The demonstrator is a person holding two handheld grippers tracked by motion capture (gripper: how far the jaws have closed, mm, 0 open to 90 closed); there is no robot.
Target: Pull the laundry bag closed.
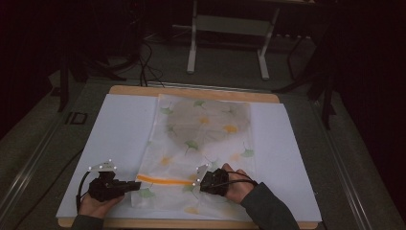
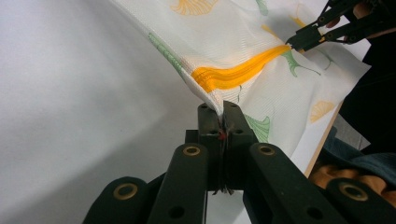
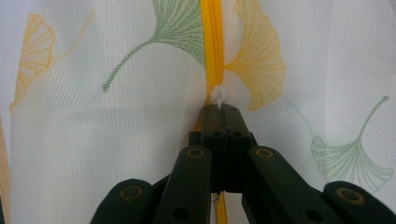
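Note:
A white mesh bag [image 1: 206, 139] printed with green and yellow leaves lies flat on the table. An orange zipper [image 1: 165, 181] runs across its near end. My left gripper [image 1: 136, 184] is at the zipper's left end, shut on the bag's fabric edge [image 2: 212, 100], which rises into a small peak at the jaws. My right gripper [image 1: 196, 182] is at the zipper's right end, shut on the small white zipper pull [image 3: 217, 95]. In the left gripper view the zipper [image 2: 238, 72] stretches across to the right gripper [image 2: 294, 42].
A white sheet [image 1: 119, 124] covers the wooden table, whose front edge [image 1: 191, 224] lies just below both hands. A white metal stand [image 1: 230, 28] and cables [image 1: 148, 67] are on the floor beyond the table.

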